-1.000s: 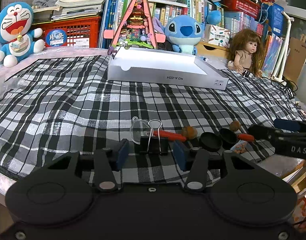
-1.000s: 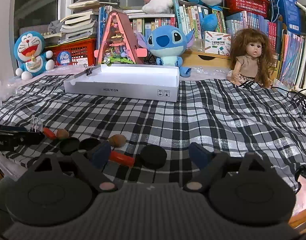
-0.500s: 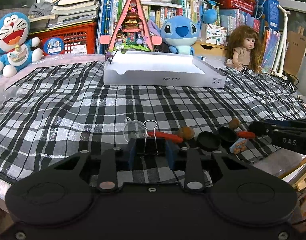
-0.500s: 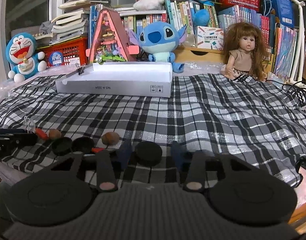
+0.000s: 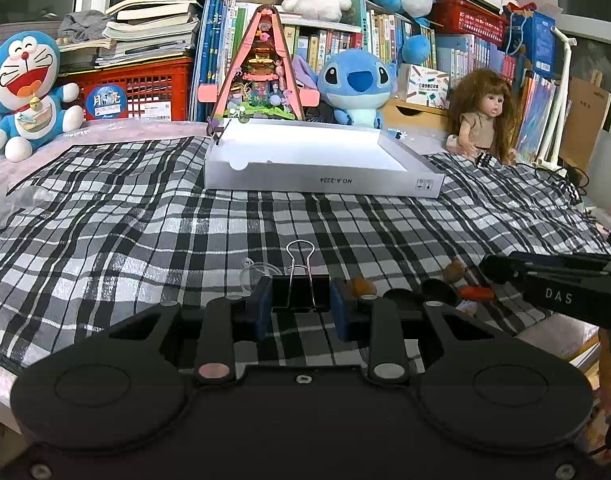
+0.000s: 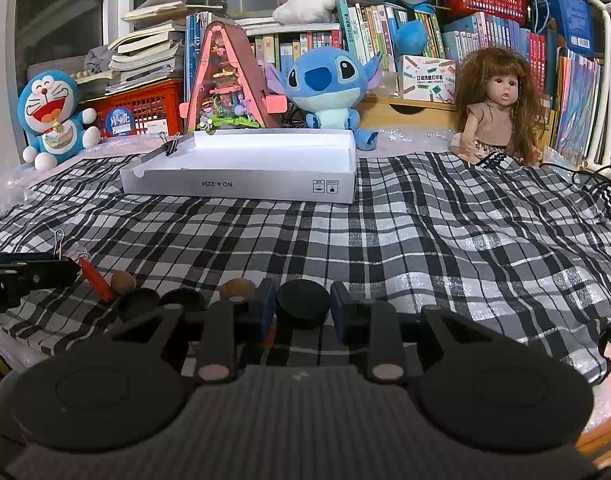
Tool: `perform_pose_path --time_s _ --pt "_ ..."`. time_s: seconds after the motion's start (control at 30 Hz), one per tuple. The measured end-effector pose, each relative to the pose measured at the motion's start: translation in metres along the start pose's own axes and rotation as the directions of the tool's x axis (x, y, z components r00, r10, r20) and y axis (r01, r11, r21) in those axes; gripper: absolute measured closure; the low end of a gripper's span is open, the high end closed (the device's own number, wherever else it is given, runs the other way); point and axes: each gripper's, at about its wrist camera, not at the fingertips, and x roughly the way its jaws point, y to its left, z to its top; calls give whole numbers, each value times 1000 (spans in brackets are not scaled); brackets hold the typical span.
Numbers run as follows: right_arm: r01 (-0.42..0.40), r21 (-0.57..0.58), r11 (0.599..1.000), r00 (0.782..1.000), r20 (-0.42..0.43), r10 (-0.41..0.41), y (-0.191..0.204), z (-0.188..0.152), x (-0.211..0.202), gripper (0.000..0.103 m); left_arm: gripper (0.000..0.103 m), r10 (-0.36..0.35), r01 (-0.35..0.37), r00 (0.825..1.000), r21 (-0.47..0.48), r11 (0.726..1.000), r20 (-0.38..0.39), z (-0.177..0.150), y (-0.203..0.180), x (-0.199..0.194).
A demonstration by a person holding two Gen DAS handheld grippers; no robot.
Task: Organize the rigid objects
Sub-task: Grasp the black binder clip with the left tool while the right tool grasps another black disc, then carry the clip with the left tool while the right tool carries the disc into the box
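Two grippers clamp: left gripper [image 5: 300, 307] grips binder clip [image 5: 300, 297], right gripper [image 6: 302, 312], just closing, apparently pinches black cap [image 6: 303, 305]. Lift both straight up toward white box [image 6: 241, 184]

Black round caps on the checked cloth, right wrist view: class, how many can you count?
3. One cap sits between the right gripper fingers; two caps lie left of it, side by side. More may be hidden behind the gripper.

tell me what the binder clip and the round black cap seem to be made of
binder clip: painted black sheet metal, matte, with shiny bare wire handles. Round black cap: probably moulded plastic, from its smooth, dull, even surface, though rubber cannot be ruled out.
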Motion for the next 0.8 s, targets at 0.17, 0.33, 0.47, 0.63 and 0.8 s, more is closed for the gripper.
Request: perform_pose_path --time_s 0.17,0.33,0.47,0.63,0.8 --pt "-7 15 1000 1000 -5 7 -1 5 3 68 74 -4 4 1000 -15 1000 -2 11 4 2" --pt "-18 42 999 1000 -12 18 -4 15 9 68 74 -12 12 1000 -21 1000 3 28 8 7" --pt "-24 55 998 999 -23 26 -5 24 14 68 74 -25 26 1000 -27 999 7 43 10 13" --pt "-35 71 997 999 -26 37 -7 41 22 68 74 -45 45 999 -49 998 -1 67 15 27" --pt "-46 108 993 998 -37 50 -12 64 35 69 74 -43 42 999 -73 996 -4 97 21 46"
